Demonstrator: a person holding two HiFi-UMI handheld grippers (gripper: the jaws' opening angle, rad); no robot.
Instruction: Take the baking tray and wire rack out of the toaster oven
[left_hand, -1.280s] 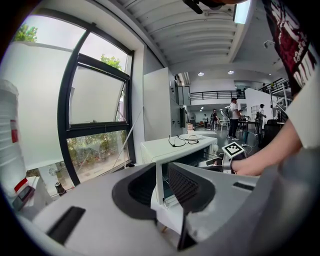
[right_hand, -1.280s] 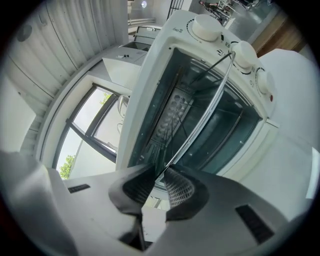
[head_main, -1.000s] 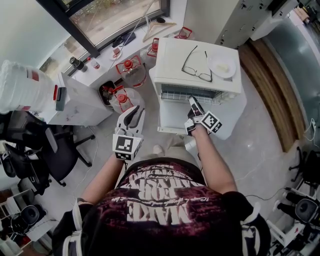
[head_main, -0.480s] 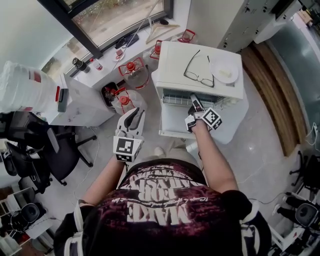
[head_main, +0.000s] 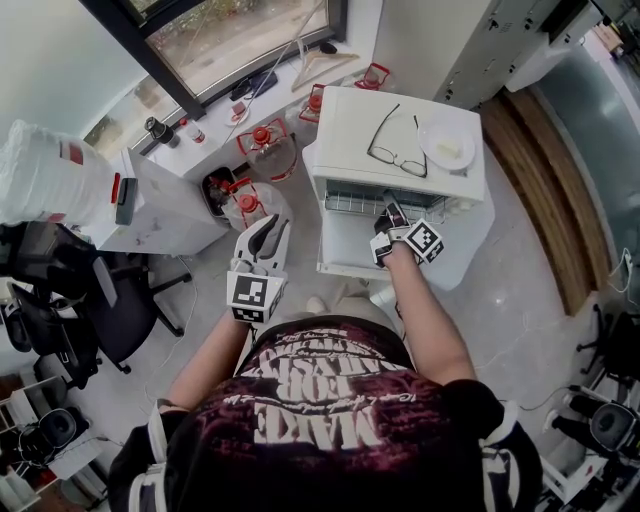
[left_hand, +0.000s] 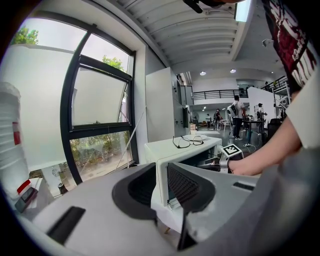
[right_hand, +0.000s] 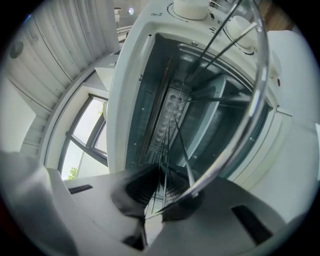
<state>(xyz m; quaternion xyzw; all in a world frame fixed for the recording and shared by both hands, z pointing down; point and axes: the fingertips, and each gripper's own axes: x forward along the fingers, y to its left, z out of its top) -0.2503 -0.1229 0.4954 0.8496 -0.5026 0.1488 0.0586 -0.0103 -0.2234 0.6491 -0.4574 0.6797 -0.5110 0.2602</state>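
Jaws on the right gripper (head_main: 391, 213) just clamped onto the front edge of the wire rack (head_main: 355, 203) in the toaster oven (head_main: 395, 125); left gripper (head_main: 270, 228) is open, holding nothing.

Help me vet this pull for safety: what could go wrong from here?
The right gripper has just closed on one thin front wire of the wire rack; it may slip or skew the rack. A jammed rack could tug the toaster oven, shaking the glasses and plate on top; the left gripper hangs open, bracing nothing.
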